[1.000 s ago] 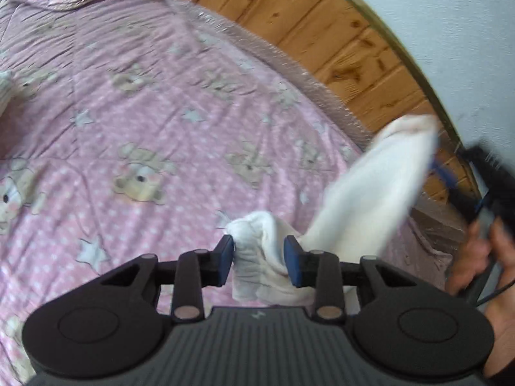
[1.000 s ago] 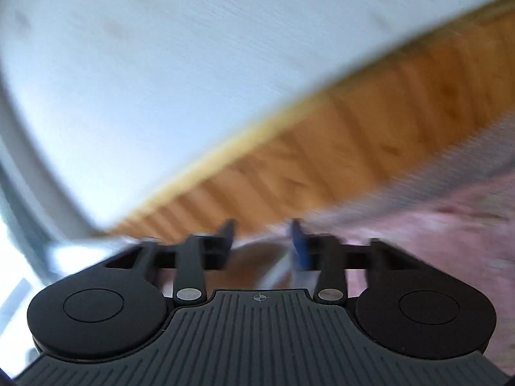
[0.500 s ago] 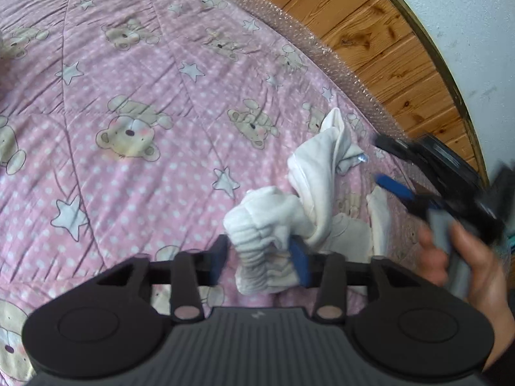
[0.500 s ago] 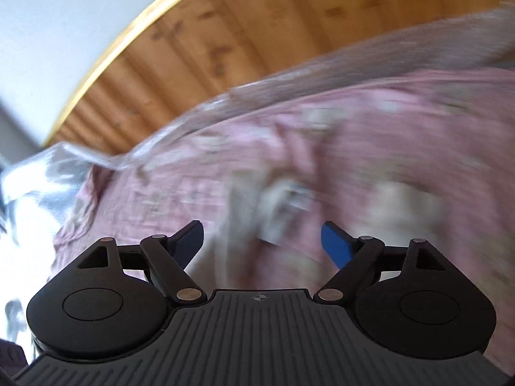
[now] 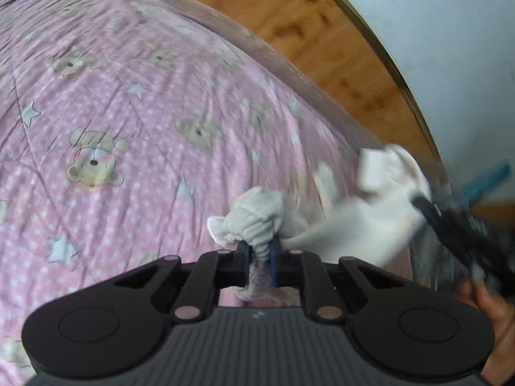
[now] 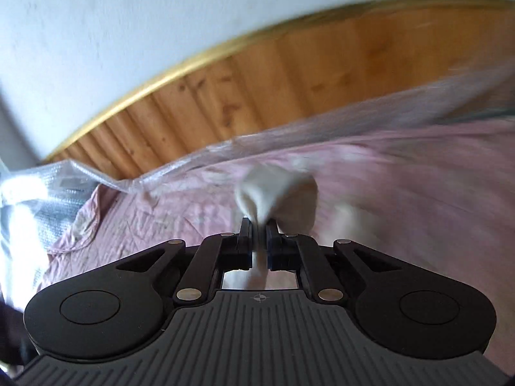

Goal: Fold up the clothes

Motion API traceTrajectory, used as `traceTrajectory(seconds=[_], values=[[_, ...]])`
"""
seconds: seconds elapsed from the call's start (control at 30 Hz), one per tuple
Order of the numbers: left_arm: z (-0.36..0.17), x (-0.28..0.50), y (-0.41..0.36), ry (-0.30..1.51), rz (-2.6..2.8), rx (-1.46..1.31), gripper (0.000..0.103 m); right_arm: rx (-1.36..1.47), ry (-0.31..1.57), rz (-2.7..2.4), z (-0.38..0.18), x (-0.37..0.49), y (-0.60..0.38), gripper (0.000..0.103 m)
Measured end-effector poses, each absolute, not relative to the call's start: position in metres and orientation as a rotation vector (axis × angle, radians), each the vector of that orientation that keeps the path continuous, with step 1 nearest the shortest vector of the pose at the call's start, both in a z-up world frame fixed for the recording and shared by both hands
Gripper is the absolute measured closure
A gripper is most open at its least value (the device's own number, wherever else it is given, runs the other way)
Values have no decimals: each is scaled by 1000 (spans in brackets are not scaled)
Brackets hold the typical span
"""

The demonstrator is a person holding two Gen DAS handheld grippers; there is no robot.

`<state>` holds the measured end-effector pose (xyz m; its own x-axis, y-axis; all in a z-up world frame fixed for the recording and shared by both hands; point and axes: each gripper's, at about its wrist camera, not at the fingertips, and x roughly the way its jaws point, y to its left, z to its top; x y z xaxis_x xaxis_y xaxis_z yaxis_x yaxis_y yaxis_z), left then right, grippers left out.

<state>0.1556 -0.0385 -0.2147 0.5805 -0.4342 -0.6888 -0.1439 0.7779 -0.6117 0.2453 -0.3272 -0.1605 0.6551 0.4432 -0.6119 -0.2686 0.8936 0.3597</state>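
Bed: pink quilt [image 5: 135, 135] with bears and stars covers it, broad and bare to the left of the garment.
Bed edge: a strip of clear plastic [image 5: 283, 61] runs along the quilt's far side; beyond it stand the wood panel [image 5: 325, 32] and the white wall [image 5: 434, 25].
Open room: most lies on the quilt left of and beyond the garment; on its right the plastic edge and panel come close.
Garment: white garment [image 5: 351, 222], stretched between the two grippers and lifted off the quilt at least at its right end.
Long axis: from the ribbed cuff [image 5: 257, 222] at lower centre up and rightward toward the bed edge.
Left gripper [image 5: 259, 262]: jaws narrow, pinching the ribbed cuff.
Right gripper [image 6: 259, 239]: jaws narrow, holding a fold of the white cloth, which bulges beyond the tips; in the left view it [image 5: 428, 207] grips the garment's far right end.
Blur: both views smear around the garment, so its kind cannot be told.
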Motion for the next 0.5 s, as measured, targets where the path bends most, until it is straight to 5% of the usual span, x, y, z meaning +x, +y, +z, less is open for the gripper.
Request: traceTrajectory(seconds=[0.07,0.1,0.13,0.2,0.33,0.5], values=[[-224,148,-44,1048,-201,-604,91,220,815,319,-166,194,-353,84],[-231,145,-48,1094,-199,-554,90,200,899,291,-183,174,-362,55],[-237,141,-52,1136,-196,-503,87,180,982,261,-200,155,-370,41],[-240,135,-55,1166,-203,-440,80,175,1066,184,-217,127,-389,48],[-224,129,-40,1108,-224,-475,52,185,1022,81,-205,115,-419,44],[-214,149,-19,1049,-122,-615,49,109,926,195,-187,205,-396,27]])
